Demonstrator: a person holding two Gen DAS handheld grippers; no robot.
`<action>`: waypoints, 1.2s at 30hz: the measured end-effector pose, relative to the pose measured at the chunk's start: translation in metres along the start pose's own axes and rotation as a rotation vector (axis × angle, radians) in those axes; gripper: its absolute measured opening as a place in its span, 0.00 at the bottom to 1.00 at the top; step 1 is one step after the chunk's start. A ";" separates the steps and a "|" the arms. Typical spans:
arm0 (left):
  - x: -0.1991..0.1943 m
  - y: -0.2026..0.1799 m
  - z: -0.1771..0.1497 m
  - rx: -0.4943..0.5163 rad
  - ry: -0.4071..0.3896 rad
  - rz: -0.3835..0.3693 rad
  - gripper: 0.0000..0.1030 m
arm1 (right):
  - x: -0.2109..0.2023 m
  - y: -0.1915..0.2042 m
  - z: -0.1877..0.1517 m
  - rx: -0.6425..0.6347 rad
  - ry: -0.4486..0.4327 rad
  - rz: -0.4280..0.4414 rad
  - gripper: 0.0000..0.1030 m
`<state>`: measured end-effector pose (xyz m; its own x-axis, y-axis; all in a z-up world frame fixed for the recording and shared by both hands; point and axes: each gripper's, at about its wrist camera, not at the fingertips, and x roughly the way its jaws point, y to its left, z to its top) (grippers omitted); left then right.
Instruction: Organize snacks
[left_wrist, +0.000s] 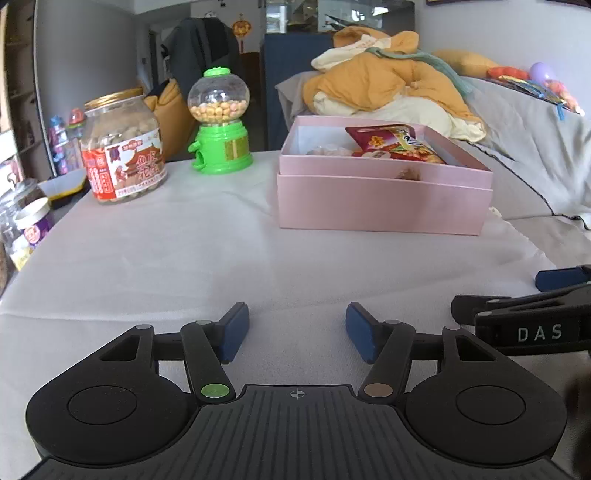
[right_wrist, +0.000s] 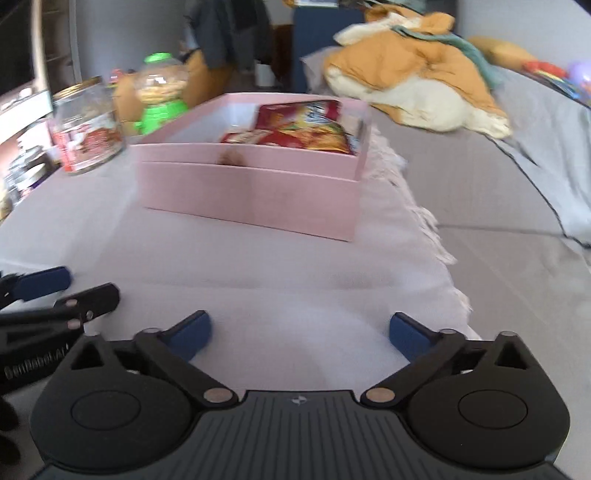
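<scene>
A pink box (left_wrist: 384, 205) stands on the white cloth ahead and holds a red snack bag (left_wrist: 393, 144) and other small snacks. It also shows in the right wrist view (right_wrist: 251, 195) with the snack bag (right_wrist: 299, 127) inside. My left gripper (left_wrist: 297, 332) is open and empty, low over the cloth, well short of the box. My right gripper (right_wrist: 299, 332) is open and empty, beside the left one, near the cloth's right edge. The right gripper's finger (left_wrist: 561, 278) shows at the right of the left wrist view.
A clear jar of snacks with a gold lid (left_wrist: 123, 147) and a green candy dispenser (left_wrist: 219, 122) stand at the back left. More jars (left_wrist: 26, 225) sit at the far left edge. A sofa with an orange blanket (left_wrist: 391, 81) lies behind and right.
</scene>
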<state>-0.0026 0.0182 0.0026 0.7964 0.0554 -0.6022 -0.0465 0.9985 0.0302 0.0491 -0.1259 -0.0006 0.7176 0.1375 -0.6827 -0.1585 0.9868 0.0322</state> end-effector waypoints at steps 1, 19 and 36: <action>-0.002 0.000 -0.003 -0.004 -0.001 -0.003 0.64 | 0.000 0.001 -0.001 0.003 -0.005 -0.004 1.00; -0.004 -0.002 -0.005 0.000 -0.001 0.005 0.64 | 0.001 0.003 -0.009 0.010 -0.075 -0.022 1.00; -0.004 -0.002 -0.005 -0.001 -0.001 0.004 0.64 | 0.001 0.003 -0.009 0.010 -0.075 -0.022 1.00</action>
<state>-0.0089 0.0161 0.0013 0.7970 0.0597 -0.6010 -0.0506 0.9982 0.0322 0.0429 -0.1234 -0.0078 0.7698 0.1218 -0.6265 -0.1360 0.9904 0.0254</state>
